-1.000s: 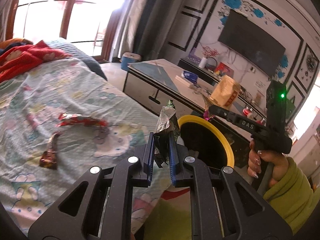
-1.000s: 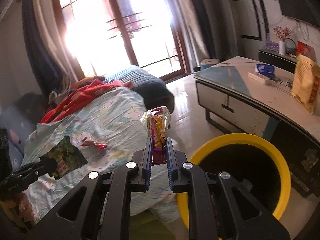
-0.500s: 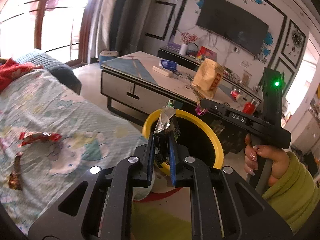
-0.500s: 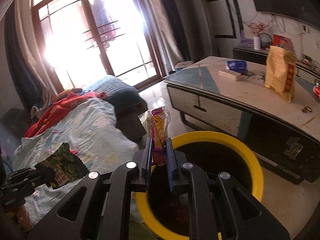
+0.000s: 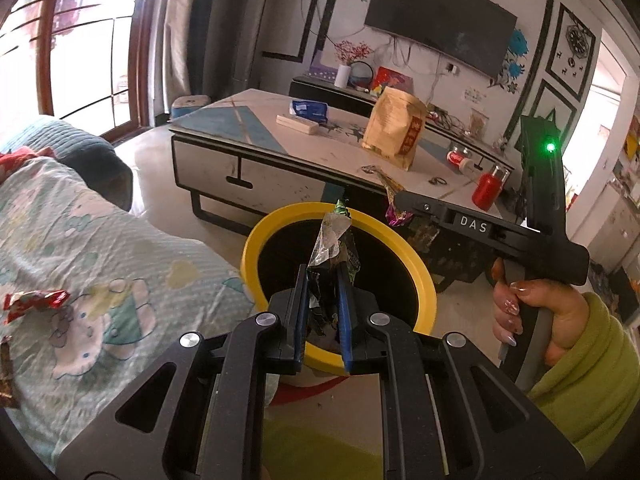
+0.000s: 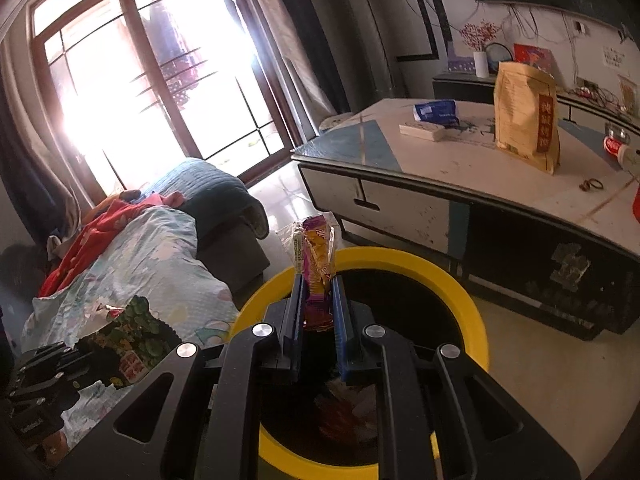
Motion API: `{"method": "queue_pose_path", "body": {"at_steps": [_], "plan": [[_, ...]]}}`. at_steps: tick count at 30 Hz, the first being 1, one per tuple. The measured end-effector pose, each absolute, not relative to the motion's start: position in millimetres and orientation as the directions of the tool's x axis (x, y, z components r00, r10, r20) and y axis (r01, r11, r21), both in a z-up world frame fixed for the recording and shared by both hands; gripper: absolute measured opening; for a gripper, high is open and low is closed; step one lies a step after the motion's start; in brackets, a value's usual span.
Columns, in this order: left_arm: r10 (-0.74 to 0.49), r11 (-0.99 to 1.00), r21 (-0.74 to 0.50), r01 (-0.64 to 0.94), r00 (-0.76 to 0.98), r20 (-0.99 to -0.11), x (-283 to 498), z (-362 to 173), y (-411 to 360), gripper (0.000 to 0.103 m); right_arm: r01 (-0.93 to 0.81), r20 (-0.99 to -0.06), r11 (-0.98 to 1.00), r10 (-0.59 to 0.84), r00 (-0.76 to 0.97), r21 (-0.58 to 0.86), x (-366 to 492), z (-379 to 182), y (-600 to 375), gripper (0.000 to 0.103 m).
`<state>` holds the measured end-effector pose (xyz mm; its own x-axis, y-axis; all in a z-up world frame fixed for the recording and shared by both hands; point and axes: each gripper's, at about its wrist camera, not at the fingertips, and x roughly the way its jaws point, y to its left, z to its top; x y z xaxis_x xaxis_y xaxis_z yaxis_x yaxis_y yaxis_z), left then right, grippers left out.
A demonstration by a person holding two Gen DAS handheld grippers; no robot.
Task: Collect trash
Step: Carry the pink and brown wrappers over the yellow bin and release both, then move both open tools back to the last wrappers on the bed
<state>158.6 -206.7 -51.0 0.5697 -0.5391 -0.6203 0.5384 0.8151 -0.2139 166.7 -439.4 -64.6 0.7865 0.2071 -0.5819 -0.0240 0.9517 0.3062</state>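
My left gripper (image 5: 323, 276) is shut on a crumpled green and silver wrapper (image 5: 334, 236) and holds it over the yellow-rimmed black bin (image 5: 256, 240). My right gripper (image 6: 317, 284) is shut on a purple and orange snack wrapper (image 6: 316, 256) above the same bin (image 6: 472, 312). The right gripper also shows in the left wrist view (image 5: 394, 200), over the bin's far rim. The left gripper and its green wrapper (image 6: 136, 336) show at the lower left of the right wrist view. A red wrapper (image 5: 34, 302) lies on the bed.
A bed with a light patterned cover (image 5: 100, 240) lies left of the bin. A low coffee table (image 5: 280, 148) stands behind the bin with a yellow paper bag (image 5: 394, 130), a blue packet and a red bottle (image 5: 488, 190). Some trash lies inside the bin (image 6: 344, 412).
Both grippers have swung from over the bed towards the bin and now hold their wrappers above its opening. Both stay shut on their wrappers.
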Motion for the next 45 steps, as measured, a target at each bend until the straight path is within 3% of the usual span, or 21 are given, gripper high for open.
{"method": "queue_pose_path", "body": {"at_steps": [18, 22, 26, 28, 30, 33, 37, 45], "plan": [[-0.542, 0.775, -0.211, 0.596, 0.454, -0.707, 174.1, -91.9, -254.9, 0.008, 0.035, -0.635, 0.928, 0.227, 0.739, 0.371, 166.3, -94.0, -468.4, 0.016], [-0.535, 0.769, -0.193, 0.61, 0.449, -0.715, 180.0, -92.2, -264.2, 0.01, 0.049, -0.63, 0.925, 0.218, 0.745, 0.377, 165.5, -93.3, -472.1, 0.022], [-0.536, 0.766, -0.173, 0.619, 0.466, -0.703, 180.9, -87.9, -270.2, 0.034, 0.071, -0.611, 0.922, 0.193, 0.768, 0.381, 162.6, -90.0, -478.0, 0.034], [-0.535, 0.764, -0.159, 0.625, 0.476, -0.698, 179.7, -86.4, -270.7, 0.041, 0.075, -0.6, 0.921, 0.185, 0.778, 0.381, 161.1, -87.8, -479.8, 0.037], [-0.53, 0.768, -0.147, 0.624, 0.488, -0.693, 177.2, -84.9, -268.5, 0.057, 0.077, -0.597, 0.921, 0.182, 0.782, 0.381, 161.0, -86.4, -481.3, 0.039], [-0.535, 0.777, -0.158, 0.61, 0.506, -0.677, 174.6, -81.5, -259.7, 0.073, 0.073, -0.587, 0.923, 0.177, 0.79, 0.377, 160.0, -83.9, -480.1, 0.048], [-0.53, 0.798, -0.169, 0.579, 0.539, -0.655, 172.4, -75.1, -247.3, 0.087, 0.055, -0.567, 0.929, 0.175, 0.805, 0.366, 158.5, -78.0, -473.2, 0.055], [-0.488, 0.851, -0.159, 0.501, 0.639, -0.594, 165.6, -58.1, -209.8, 0.09, -0.031, -0.513, 0.941, 0.211, 0.832, 0.336, 152.7, -59.2, -447.5, 0.064]]}}
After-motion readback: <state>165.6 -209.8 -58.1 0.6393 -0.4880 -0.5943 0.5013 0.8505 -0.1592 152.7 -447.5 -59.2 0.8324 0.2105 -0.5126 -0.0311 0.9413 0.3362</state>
